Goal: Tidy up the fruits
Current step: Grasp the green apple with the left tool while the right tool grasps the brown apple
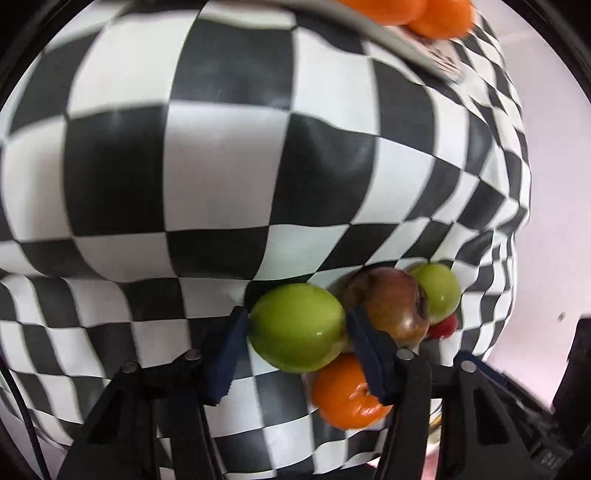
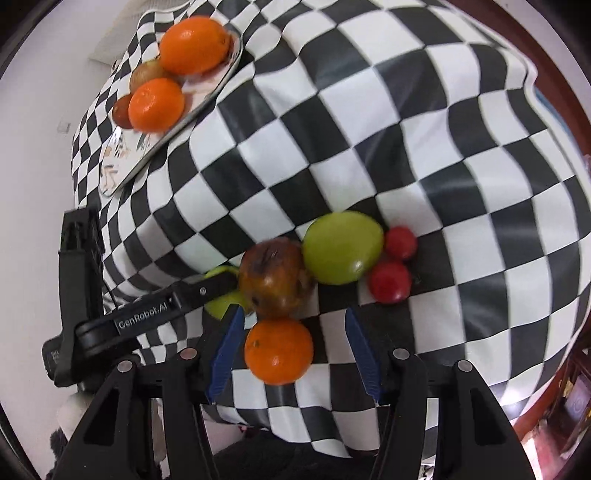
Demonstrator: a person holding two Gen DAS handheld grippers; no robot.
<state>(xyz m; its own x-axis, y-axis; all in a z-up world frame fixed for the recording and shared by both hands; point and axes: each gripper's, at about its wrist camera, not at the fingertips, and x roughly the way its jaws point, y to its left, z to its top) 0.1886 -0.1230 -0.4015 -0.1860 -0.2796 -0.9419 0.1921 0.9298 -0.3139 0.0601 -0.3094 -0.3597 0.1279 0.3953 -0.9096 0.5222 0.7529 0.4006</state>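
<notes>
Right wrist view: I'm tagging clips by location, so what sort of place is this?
Probably a home dining or kitchen table. A checkered tablecloth covers it, a printed tray holds oranges, and loose fruit lies near the front edge. A pale wall behind and a wood rim at the right fit a house, though little room shows.

Hidden mostly behind the black left gripper finger (image 2: 207, 286): 1 round green fruit (image 2: 218, 308). Cropped at top edge: 2 round oranges (image 1: 410, 11).
</notes>
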